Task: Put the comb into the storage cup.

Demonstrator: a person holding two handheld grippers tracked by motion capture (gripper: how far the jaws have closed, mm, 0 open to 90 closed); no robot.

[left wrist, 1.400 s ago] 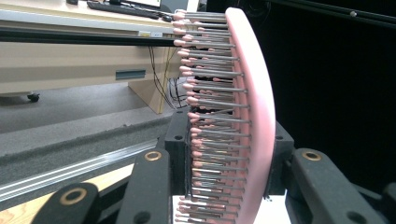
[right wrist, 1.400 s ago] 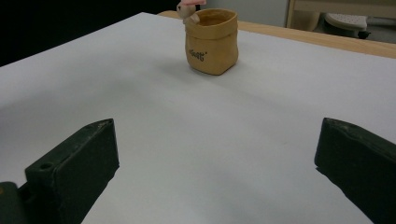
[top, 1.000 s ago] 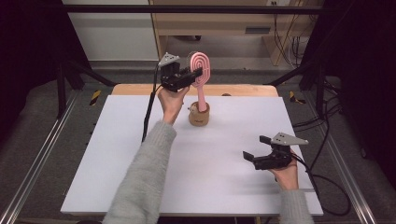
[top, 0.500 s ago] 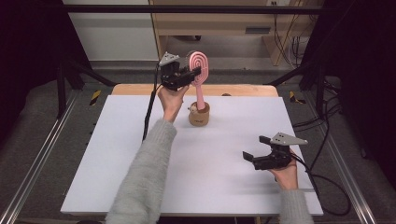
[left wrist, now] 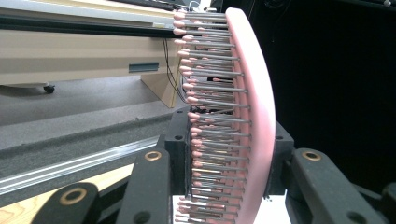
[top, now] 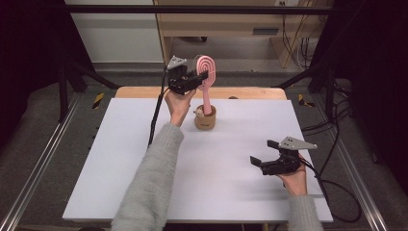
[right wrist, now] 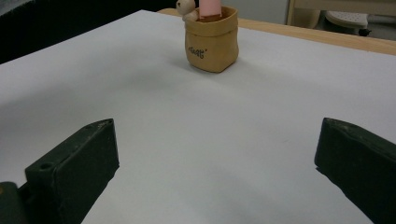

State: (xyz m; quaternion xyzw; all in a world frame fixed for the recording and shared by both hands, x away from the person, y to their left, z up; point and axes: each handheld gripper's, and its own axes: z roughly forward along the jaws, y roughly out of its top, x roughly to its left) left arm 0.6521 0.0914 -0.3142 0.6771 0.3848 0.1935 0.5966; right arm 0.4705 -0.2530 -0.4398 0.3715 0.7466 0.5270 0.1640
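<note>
Hairbrush [top: 207, 72], pink plastic, standing handle-down in a small tan pot [top: 205, 118] near the far edge of the white table [top: 120, 159], head up and leaning slightly. Probably light and stiff: a hard curved back, thin metal pins with rounded pink tips on the other face. Pins likely springy and a poor surface to squeeze; smooth back likely a bit slippery. Best held across the rim of the head or on the plain handle just above the pot, with modest force. Pot small and probably light too, with a tiny bear figure [right wrist: 186, 9] at its rim, so likely to tip or lift along if the handle drags on the way out.

Left gripper [top: 195, 79] raised at the brush head, jaws closed on it: seen in the left gripper view with one black jaw against the pin side and the other behind the pink back [left wrist: 259, 116], the head clamped between them fairly low on its length. Grip across pins and back, so some give to be expected.

Right gripper [top: 264, 153] resting low over the near right part of the table, well apart from the pot, jaws spread wide with nothing between them; bare tabletop between the two black jaws in the right gripper view, pot [right wrist: 211, 44] farther off straight ahead.
</note>
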